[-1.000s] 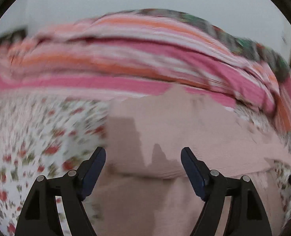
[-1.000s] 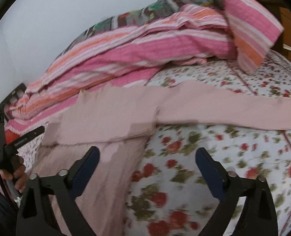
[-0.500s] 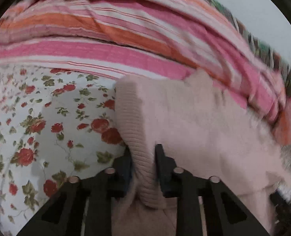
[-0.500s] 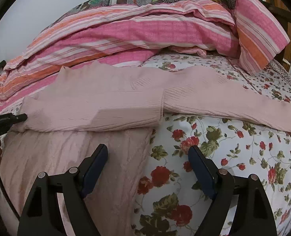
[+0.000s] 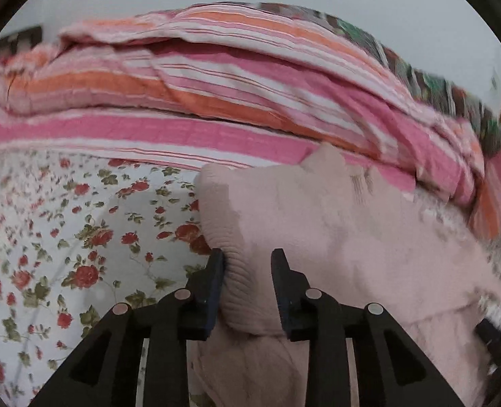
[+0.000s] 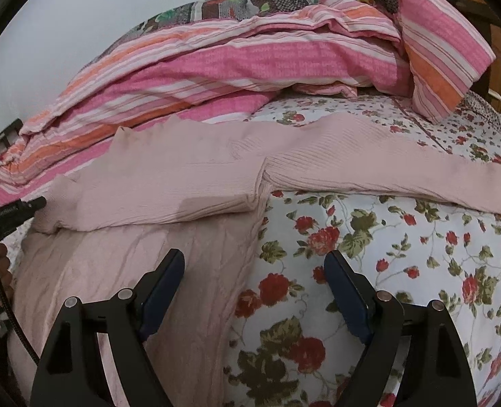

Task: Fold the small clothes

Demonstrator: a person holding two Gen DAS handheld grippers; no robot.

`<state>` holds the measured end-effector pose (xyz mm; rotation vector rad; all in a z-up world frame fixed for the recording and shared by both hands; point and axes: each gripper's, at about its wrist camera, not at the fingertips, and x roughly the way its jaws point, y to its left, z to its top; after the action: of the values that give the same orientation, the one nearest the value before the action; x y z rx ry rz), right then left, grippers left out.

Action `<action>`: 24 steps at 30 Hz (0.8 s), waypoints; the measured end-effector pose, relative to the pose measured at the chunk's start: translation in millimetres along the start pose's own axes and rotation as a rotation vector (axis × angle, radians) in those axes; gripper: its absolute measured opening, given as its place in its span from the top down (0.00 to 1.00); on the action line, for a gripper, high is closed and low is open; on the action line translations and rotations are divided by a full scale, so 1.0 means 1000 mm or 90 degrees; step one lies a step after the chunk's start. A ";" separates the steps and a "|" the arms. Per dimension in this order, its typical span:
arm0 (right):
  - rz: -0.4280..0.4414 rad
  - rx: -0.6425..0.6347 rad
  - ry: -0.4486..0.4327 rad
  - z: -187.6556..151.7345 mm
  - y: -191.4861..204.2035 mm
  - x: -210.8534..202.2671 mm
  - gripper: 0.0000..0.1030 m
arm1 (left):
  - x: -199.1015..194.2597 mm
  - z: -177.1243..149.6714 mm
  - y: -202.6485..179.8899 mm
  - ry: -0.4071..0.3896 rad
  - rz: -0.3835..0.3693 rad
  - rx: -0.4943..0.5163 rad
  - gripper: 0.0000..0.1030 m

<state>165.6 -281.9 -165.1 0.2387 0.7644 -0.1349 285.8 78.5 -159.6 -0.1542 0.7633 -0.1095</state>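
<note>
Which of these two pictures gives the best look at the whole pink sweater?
The right wrist view. There the pink sweater lies spread across the floral sheet, with one sleeve stretched out to the right. The left wrist view shows only a bunched, ribbed part of the sweater up close, filling the lower right.

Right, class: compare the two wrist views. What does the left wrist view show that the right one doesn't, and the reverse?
Only the left wrist view shows the ribbed cuff of the folded sleeve between the left gripper fingers, whose jaws have just been opening slightly.

Only the right wrist view shows the other sleeve stretched out unfolded, and the right gripper, open, above the sweater's edge.

Both show the pink sweater, the floral bedsheet and the striped blanket.
</note>
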 end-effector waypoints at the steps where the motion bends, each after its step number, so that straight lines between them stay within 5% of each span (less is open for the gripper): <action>1: 0.004 0.002 -0.003 -0.001 -0.001 -0.002 0.19 | 0.001 -0.001 -0.004 0.007 0.002 0.013 0.65; 3: 0.003 -0.002 -0.007 -0.003 -0.001 -0.006 0.19 | 0.005 -0.006 -0.007 0.025 0.003 0.037 0.42; 10: 0.009 -0.022 -0.025 0.002 -0.001 -0.032 0.23 | 0.020 -0.012 -0.007 0.057 0.039 0.037 0.39; 16: -0.001 0.070 -0.047 0.038 -0.050 -0.064 0.23 | 0.021 -0.012 -0.009 0.060 0.046 0.043 0.33; 19: -0.077 0.096 -0.078 0.046 -0.093 -0.082 0.23 | 0.021 -0.012 -0.005 0.059 0.028 0.035 0.35; 24: -0.170 0.134 -0.054 0.036 -0.167 -0.086 0.24 | 0.021 -0.012 -0.006 0.059 0.026 0.036 0.35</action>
<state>93.8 -448.9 -107.8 0.3274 0.6960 -0.4762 292.3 67.8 -181.1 -0.0799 0.8550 -0.0999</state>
